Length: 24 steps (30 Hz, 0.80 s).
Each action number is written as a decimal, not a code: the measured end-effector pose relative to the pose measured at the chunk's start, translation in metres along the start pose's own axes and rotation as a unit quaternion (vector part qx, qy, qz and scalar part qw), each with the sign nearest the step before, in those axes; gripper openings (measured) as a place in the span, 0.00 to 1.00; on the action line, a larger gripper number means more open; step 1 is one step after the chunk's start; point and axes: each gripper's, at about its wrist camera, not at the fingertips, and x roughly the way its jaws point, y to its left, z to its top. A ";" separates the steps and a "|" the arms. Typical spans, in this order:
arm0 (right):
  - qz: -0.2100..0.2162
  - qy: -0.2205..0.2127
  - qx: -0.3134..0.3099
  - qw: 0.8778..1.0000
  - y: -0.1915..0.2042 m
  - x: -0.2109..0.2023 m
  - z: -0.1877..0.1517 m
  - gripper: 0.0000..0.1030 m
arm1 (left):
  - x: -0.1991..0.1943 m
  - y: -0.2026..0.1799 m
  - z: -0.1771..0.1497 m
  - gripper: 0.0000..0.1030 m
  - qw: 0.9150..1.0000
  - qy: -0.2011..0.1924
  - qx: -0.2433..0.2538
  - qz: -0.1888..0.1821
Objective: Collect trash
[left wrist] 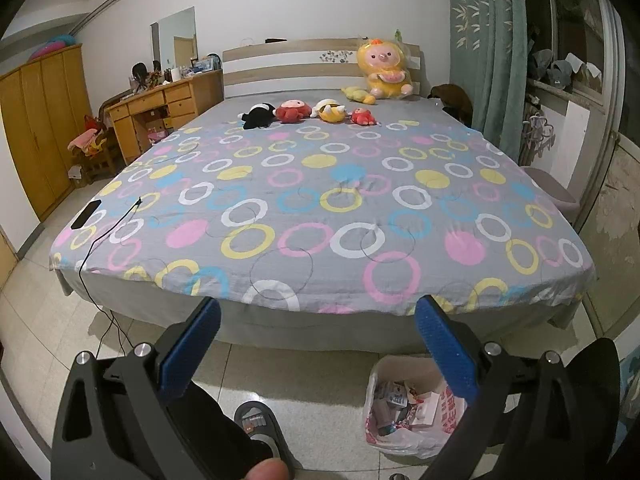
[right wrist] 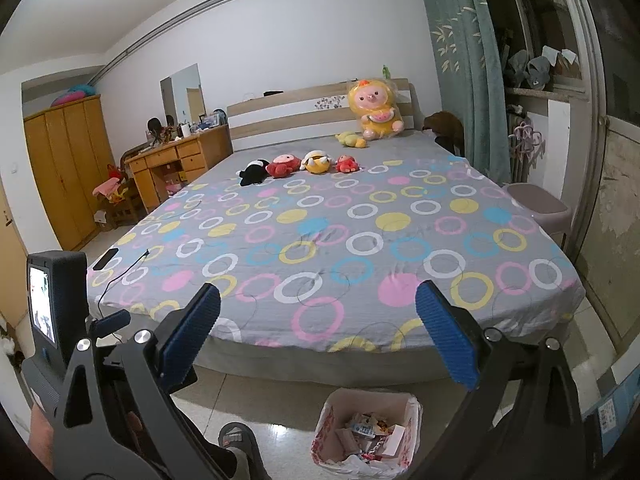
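Observation:
A trash bin lined with a white and red plastic bag (left wrist: pixel 404 404) stands on the tiled floor at the foot of the bed, filled with several wrappers and papers; it also shows in the right wrist view (right wrist: pixel 366 428). My left gripper (left wrist: pixel 318 344) is open and empty, held above the floor in front of the bed. My right gripper (right wrist: pixel 318 340) is open and empty, over the foot edge of the bed above the bin. The left gripper's body (right wrist: pixel 56 312) shows at the left of the right wrist view. No loose trash shows on the bed.
A bed (left wrist: pixel 320 200) with a grey sheet of coloured rings fills both views. Several plush toys (left wrist: pixel 308 112) lie near the headboard. A black phone (left wrist: pixel 85 214) and cable lie at its left edge. A sandalled foot (left wrist: pixel 260 424) stands beside the bin. Wardrobe, desk, stool (right wrist: pixel 538 208).

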 end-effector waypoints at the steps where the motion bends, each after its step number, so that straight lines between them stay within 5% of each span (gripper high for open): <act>1: -0.001 0.000 0.001 1.000 0.000 0.000 0.000 0.93 | -0.001 0.000 0.001 0.92 1.000 -0.001 0.000 0.000; 24: -0.001 -0.001 0.001 1.000 0.000 0.002 0.000 0.93 | -0.006 0.004 0.007 0.92 1.000 -0.006 -0.002 0.002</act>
